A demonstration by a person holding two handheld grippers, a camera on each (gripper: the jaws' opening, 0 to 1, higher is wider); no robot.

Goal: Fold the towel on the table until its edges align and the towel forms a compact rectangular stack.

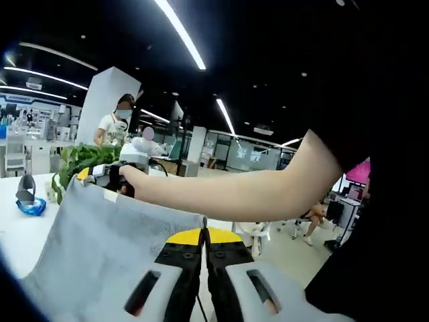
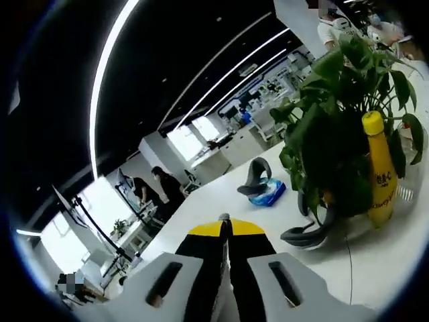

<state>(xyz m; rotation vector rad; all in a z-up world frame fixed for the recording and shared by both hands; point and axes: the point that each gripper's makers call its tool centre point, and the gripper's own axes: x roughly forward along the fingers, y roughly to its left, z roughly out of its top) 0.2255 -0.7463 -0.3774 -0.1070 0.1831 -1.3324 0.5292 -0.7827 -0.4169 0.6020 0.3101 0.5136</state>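
In the left gripper view, the grey cloth towel (image 1: 114, 248) hangs lifted, its top edge running from ten o'clock, at the right gripper (image 1: 107, 176), down to the centre, at the left gripper (image 1: 203, 236). In the right gripper view, the tall yellow plastic bottle (image 2: 379, 171) stands at three o'clock, before the leafy green potted plant (image 2: 335, 114), on the white table (image 2: 221, 194).

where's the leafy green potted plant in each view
Left gripper view: the leafy green potted plant sits at the far left, mid-height, behind the raised grey towel, beside the other gripper.
Right gripper view: the plant stands large at the upper right on the white table, partly behind a yellow bottle.
Shared landmark: the blue packet lying on the table near the plant.
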